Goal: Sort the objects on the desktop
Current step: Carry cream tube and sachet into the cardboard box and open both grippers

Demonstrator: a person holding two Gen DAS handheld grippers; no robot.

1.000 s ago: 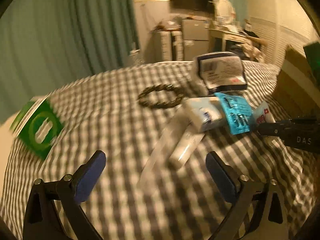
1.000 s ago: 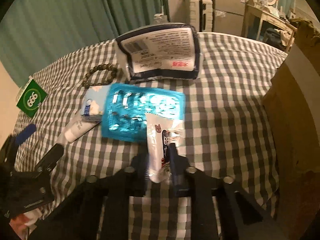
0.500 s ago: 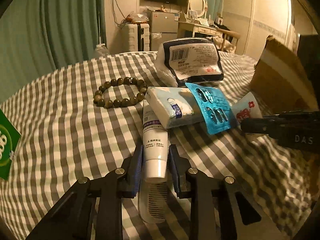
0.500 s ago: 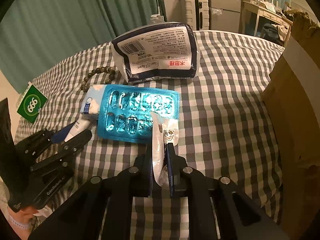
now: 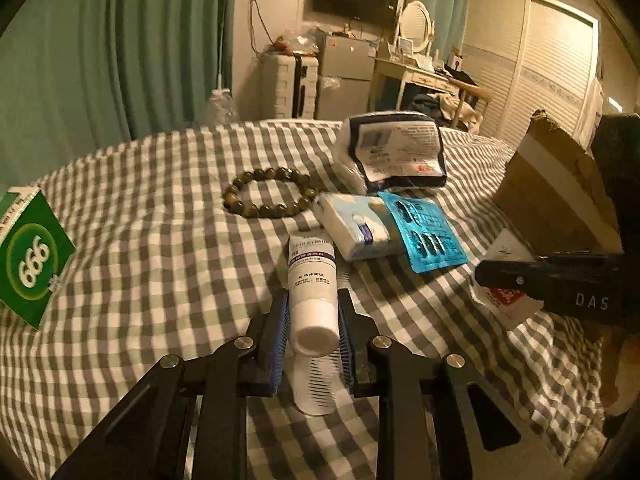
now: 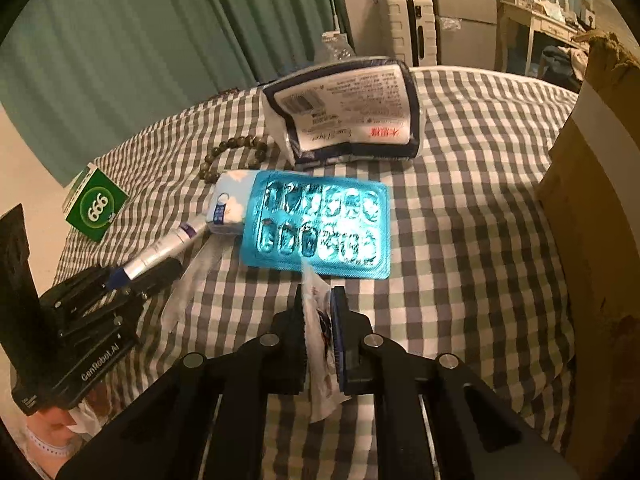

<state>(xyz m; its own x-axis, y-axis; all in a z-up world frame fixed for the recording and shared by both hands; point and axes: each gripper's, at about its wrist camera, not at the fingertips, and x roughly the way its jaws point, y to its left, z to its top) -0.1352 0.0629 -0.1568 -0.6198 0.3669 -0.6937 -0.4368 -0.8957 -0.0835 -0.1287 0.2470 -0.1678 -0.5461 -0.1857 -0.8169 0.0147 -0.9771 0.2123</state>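
Fingers (image 5: 278, 332) either side of tube (image 5: 311, 280)

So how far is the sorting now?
Nothing looks sorted yet. In hand: left hand-held gripper clamps the white tube; right hand-held gripper pinches a small sachet. Left on the cloth: bracelet, blister pack, tissue pack, green box.

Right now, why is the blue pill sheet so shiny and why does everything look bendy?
In the right wrist view, room light bounces off the foil of the blue blister pack, so its pockets flare white. In both views the fisheye lens curves the checked tablecloth and darkens the corners. In the left wrist view, the warm dim light tints things yellow; the white tube stays sharp.
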